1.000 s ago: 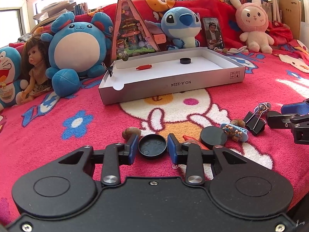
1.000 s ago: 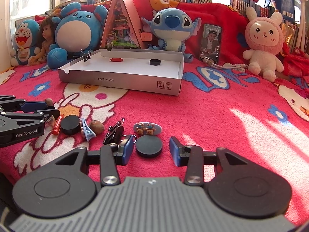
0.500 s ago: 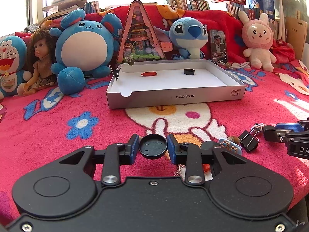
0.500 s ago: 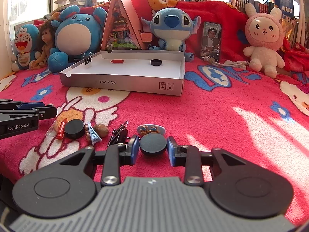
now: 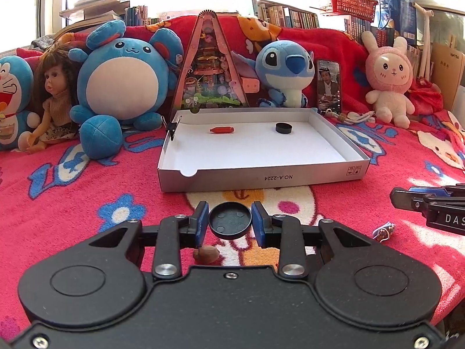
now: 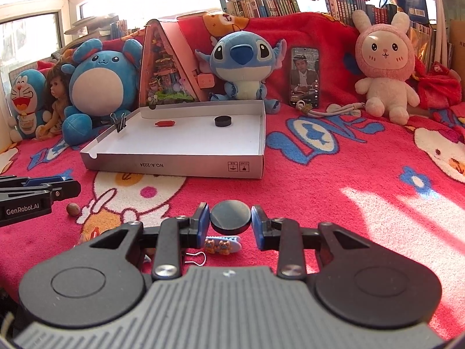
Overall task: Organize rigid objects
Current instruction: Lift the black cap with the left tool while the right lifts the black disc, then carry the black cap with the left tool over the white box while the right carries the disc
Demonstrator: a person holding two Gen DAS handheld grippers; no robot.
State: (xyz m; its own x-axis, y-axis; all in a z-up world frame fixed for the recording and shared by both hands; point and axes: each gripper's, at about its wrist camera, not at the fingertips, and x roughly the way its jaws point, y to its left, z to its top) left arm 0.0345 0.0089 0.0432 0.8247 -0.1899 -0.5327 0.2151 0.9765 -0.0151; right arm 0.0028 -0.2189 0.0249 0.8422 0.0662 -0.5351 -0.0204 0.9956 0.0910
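Note:
My left gripper is shut on a black round cap, hollow side up, lifted above the blanket. My right gripper is shut on a black round disc, also lifted. Ahead lies a shallow white cardboard box holding a red capsule-shaped piece and a black puck. A binder clip grips the box's left wall. Under the grippers lie a brown nut, a blue hair clip with bears, and a wire clip handle.
Plush toys, a doll, a triangular display and a propped phone line the back of the red patterned blanket. Each gripper shows at the other view's edge: right gripper, left gripper. A small wrapped piece lies at right.
The right gripper closed on the black disc and lifted it. The left gripper rose with its cap held; the loose items now sit lower and partly hidden beneath both grippers.

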